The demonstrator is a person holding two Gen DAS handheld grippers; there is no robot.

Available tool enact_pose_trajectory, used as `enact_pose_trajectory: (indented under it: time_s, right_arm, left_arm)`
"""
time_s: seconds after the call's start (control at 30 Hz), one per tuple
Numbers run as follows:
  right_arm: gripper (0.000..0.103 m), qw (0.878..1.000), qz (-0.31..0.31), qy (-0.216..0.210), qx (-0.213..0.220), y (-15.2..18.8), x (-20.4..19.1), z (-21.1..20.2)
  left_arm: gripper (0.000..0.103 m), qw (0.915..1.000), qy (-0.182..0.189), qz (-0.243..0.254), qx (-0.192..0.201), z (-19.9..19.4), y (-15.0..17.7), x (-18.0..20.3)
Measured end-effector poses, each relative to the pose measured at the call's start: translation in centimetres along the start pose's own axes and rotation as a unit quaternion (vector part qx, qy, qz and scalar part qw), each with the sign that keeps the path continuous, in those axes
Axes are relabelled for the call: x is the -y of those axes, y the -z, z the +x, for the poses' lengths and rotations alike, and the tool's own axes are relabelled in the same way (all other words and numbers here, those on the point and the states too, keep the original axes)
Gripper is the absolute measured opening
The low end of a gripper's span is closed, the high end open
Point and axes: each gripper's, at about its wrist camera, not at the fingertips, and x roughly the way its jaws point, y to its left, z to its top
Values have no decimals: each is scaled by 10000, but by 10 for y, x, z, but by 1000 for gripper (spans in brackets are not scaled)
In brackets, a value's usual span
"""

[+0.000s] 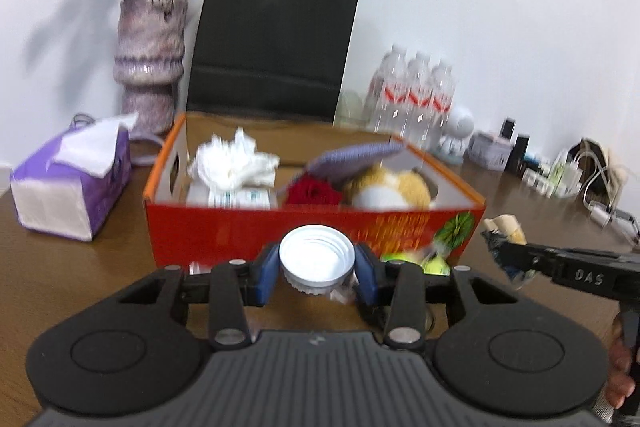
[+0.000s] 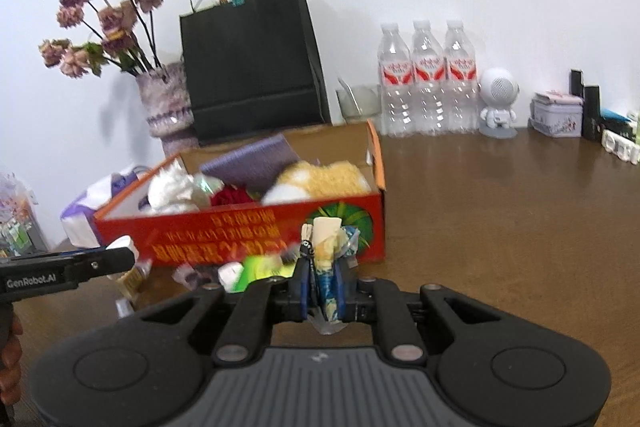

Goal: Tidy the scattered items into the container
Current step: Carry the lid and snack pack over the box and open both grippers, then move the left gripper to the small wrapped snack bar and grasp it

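Fingers [image 1: 267, 275] of the left gripper [image 1: 317, 273], blue-padded, clamp a white jar lid [image 1: 317, 259], open side toward the lens, held just in front of the red box [image 1: 248, 235]. Right gripper [image 2: 323, 287] fingers [image 2: 305, 281] pinched tight on a crumpled wrapper [image 2: 329, 247], cream and blue, blurred; in the left view this gripper [image 1: 506, 253] shows at right, near the box's corner. Small scattered items [image 2: 244, 273] lie on the desk [image 2: 500, 211] against the box's front wall: something lime green, a white scrap, others too blurred to name. Inside the box: crumpled white tissue [image 1: 232, 163], a red rose [image 1: 314, 191], a tan-and-white plush toy [image 1: 390, 187], a purple notebook [image 1: 352, 157] leaning tilted. Left of the box, a purple tissue pack [image 1: 72, 183]. Behind it, a mottled purple vase [image 1: 150, 63] of dried flowers and a black paper bag [image 1: 276, 43]. Farther right along the wall, three water bottles [image 2: 428, 83] and a white astronaut figure [image 2: 498, 99].
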Motion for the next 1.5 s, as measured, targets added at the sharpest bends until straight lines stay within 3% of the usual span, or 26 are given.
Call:
enact_pose_trajectory:
  time_s: [0.27,0.5,0.7,1.13,1.3,1.4,1.47,1.5]
  right_arm:
    - [12,9989,-173,-332,296,-42,-20,13]
    - [12,9986,-178,-492,-45,-70,-45,59]
    - [12,9969,116,-627,-463,-80,-50,103]
    - [13,9937,-127,-638,-910,-78,-58,157]
    - [27,9927,-128,-576,-1055,-77,-57,159]
    - [30,9936,-168,-423,-1038,-79,-57,155]
    - [38,9941,-133,-340,-1019,-82,-54,152]
    - [48,9944,-123,-279,-1011,-83,-52,151]
  left_arm:
    - [42,9992,-28,-6,402,5,-44,-4]
    - [42,9981,-161,-335,489,32,-70,-16]
    - [42,9986,-188,-412,279,61,-75,-23]
    - [42,9984,-214,-391,-362,113,-62,-38]
    - [56,9985,-351,-208,-361,112,-61,-32]
    - [72,9984,-421,-190,-337,110,-62,-31]
    - [81,9980,-454,-272,-336,108,-64,-34]
    - [84,9977,-505,-306,-335,107,-65,-35]
